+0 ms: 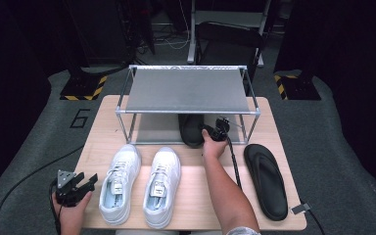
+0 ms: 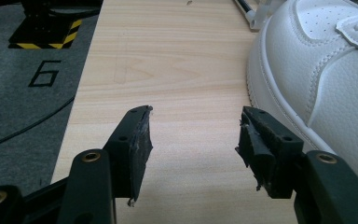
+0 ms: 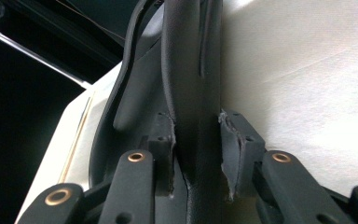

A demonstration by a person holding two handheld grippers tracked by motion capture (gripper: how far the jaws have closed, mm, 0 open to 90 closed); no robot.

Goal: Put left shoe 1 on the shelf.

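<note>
A black flip-flop lies on the lower shelf of a metal shoe rack. My right gripper reaches under the rack's top shelf to it. In the right gripper view my right gripper is shut on the flip-flop's edge, with both pads pressing on the sole. The second black flip-flop lies flat on the table at the right. My left gripper rests at the table's front left corner. Its jaws stand open with nothing between them.
Two white sneakers stand side by side on the wooden table, toes toward the rack. The left one sits just right of my left gripper. The rack's posts and top shelf enclose the lower shelf. Grey floor surrounds the table.
</note>
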